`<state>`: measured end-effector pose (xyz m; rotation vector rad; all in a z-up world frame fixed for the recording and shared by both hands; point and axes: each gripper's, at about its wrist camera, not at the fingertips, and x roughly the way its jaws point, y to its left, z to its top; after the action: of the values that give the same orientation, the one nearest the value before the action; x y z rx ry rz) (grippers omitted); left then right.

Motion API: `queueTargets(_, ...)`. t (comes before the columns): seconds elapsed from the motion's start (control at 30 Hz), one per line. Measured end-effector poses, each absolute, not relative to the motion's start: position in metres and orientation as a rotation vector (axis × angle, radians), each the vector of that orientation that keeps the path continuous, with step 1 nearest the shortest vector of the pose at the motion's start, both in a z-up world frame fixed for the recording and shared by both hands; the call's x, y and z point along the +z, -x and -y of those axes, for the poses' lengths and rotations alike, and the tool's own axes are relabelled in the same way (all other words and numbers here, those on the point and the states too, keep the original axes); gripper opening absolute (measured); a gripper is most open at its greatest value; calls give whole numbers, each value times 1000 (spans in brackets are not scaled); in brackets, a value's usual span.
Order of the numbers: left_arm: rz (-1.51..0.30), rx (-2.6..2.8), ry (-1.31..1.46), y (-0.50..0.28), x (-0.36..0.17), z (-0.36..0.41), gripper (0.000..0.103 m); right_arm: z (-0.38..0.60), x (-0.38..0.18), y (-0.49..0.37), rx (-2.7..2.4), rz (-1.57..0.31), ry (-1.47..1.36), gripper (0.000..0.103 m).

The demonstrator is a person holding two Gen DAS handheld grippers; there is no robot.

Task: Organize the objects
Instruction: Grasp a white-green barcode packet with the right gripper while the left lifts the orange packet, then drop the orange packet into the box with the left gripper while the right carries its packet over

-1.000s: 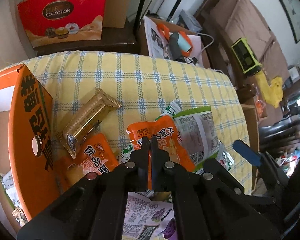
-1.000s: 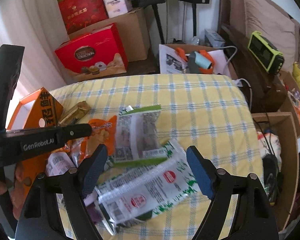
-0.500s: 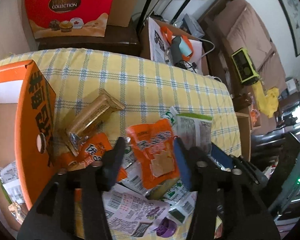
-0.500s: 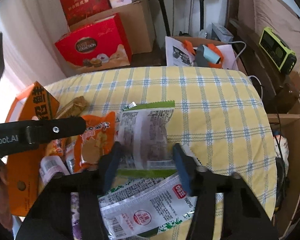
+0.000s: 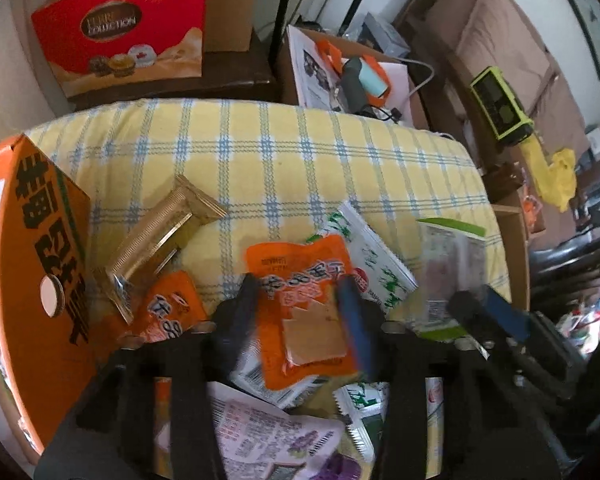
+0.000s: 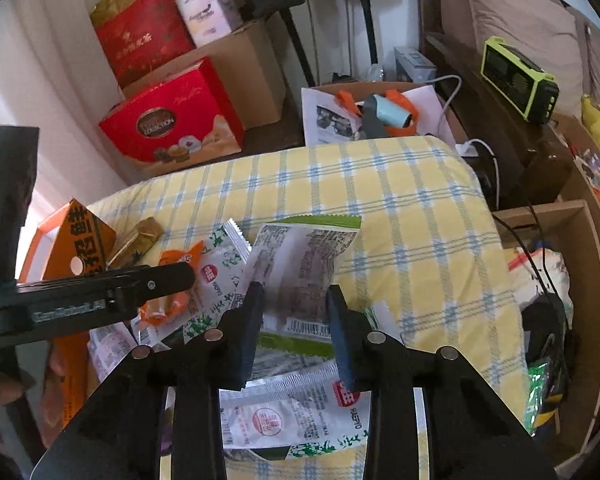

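A yellow checked cloth with blue lines (image 6: 400,208) covers the surface that carries the snacks; whether a table or a bed lies under it cannot be told. At its left edge stands an open orange carton (image 5: 40,280) with black characters. Just beside the carton lies a gold-wrapped packet (image 5: 160,236), and next to that an orange pouch (image 5: 172,312). The loose pile in front holds white-and-green sachets (image 6: 296,420) and a purple-printed packet (image 5: 276,440). The right hand-held gripper (image 6: 296,316) is narrowed onto a clear, green-edged snack packet (image 6: 300,264), its pads pressing the packet's lower sides above the pile. The left hand-held gripper (image 5: 300,312) has just been closing, its jaws halfway in, around an orange snack pouch with a tan square (image 5: 300,312); the fingers (image 5: 352,320) flank the pouch, but blur hides whether they press it
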<state>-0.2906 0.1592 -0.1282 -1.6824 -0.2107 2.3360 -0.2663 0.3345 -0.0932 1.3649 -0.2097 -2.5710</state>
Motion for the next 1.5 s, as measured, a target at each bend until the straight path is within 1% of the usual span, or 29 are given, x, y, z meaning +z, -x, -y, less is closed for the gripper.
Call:
queueTargets(0.13,196,2343,1657,288,-126,-157,31,-338,-87,261,-2578,240,-1344,32)
queueTargets(0.17,202,2344,1653,288,-124,-156,27,-339,-85,259,-2582,244,-1338,32)
queueTargets(0.2,210,2337,1647,286,-121,-155,26,-338,-83,258,-2581,246,-1335,32)
queueTargets(0.63,232,2354,1535,260,-70,-134,26,-323,-44,229,-2572,217,-1257,32)
queueTargets(1.07,278,2404,1451,216,-25,-77,26,-286,-10,198,-2521,196,-1188,32)
queueTargets(1.3,282,2450,1422,193,-9,-37,26,-253,3,182,-2462,172,-1153,32)
queueTargets(1.5,302,2497,1435,172,-15,2,26,-218,8,170,-2398,131,-1128,32)
